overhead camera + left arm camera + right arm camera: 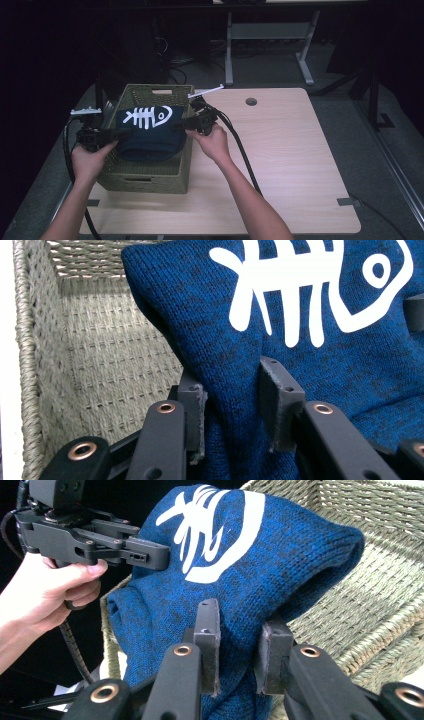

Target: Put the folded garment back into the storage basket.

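A folded dark blue knit sweater (150, 132) with a white fish-skeleton print sits partly inside a woven olive basket (145, 175), its upper part rising above the rim. My left gripper (122, 134) grips its left edge, and in the left gripper view a fold of sweater (300, 340) fills the gap at my left gripper (235, 405), touching both pads. My right gripper (179, 126) is shut on the right edge, with the sweater (240, 580) pinched at my right gripper (240, 650). Across the sweater, the left gripper (150, 557) shows in a hand.
The basket (370, 595) stands at the left end of a light wooden table (280, 150), its woven inner wall (100, 365) bare beside the sweater. A round cable hole (251, 101) lies near the far edge. Black cables trail from both grippers. A desk frame (265, 35) stands behind.
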A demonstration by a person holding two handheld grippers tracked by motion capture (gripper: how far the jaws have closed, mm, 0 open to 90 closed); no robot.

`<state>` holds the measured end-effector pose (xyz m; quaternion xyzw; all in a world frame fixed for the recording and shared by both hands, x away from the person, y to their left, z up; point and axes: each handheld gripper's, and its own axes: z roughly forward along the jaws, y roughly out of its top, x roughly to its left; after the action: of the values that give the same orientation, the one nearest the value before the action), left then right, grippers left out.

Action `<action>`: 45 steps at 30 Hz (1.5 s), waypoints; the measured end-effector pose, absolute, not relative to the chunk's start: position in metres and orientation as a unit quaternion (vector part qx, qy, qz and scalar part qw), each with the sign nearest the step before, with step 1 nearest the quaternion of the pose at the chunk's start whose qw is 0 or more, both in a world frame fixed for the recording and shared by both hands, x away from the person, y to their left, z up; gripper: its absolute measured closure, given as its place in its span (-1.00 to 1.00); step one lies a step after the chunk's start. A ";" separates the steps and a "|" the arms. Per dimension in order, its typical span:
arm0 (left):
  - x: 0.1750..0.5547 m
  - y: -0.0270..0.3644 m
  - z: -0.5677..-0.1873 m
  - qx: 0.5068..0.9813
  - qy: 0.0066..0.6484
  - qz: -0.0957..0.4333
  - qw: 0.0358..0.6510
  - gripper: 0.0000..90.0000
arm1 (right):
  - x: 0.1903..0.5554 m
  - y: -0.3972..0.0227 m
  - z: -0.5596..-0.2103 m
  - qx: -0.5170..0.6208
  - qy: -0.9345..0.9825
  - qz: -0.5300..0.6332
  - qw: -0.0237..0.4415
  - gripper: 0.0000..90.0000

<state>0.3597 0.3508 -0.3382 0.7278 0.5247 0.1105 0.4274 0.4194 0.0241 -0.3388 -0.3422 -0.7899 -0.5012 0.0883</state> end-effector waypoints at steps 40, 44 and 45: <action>0.375 0.348 -0.362 0.771 0.541 0.140 0.307 0.45 | 0.419 0.061 -0.374 -0.345 -0.839 -0.419 0.046 0.56; 0.376 0.346 -0.362 0.775 0.540 0.148 0.293 0.39 | 0.418 0.064 -0.375 -0.342 -0.845 -0.409 0.037 0.55; 0.376 0.346 -0.363 0.774 0.543 0.149 0.290 0.34 | 0.419 0.064 -0.375 -0.342 -0.846 -0.407 0.036 0.53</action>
<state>0.3761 0.3457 -0.3626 0.7739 0.5427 0.1495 0.2902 0.4185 0.0640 -0.3755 -0.3421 -0.8461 -0.4073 0.0358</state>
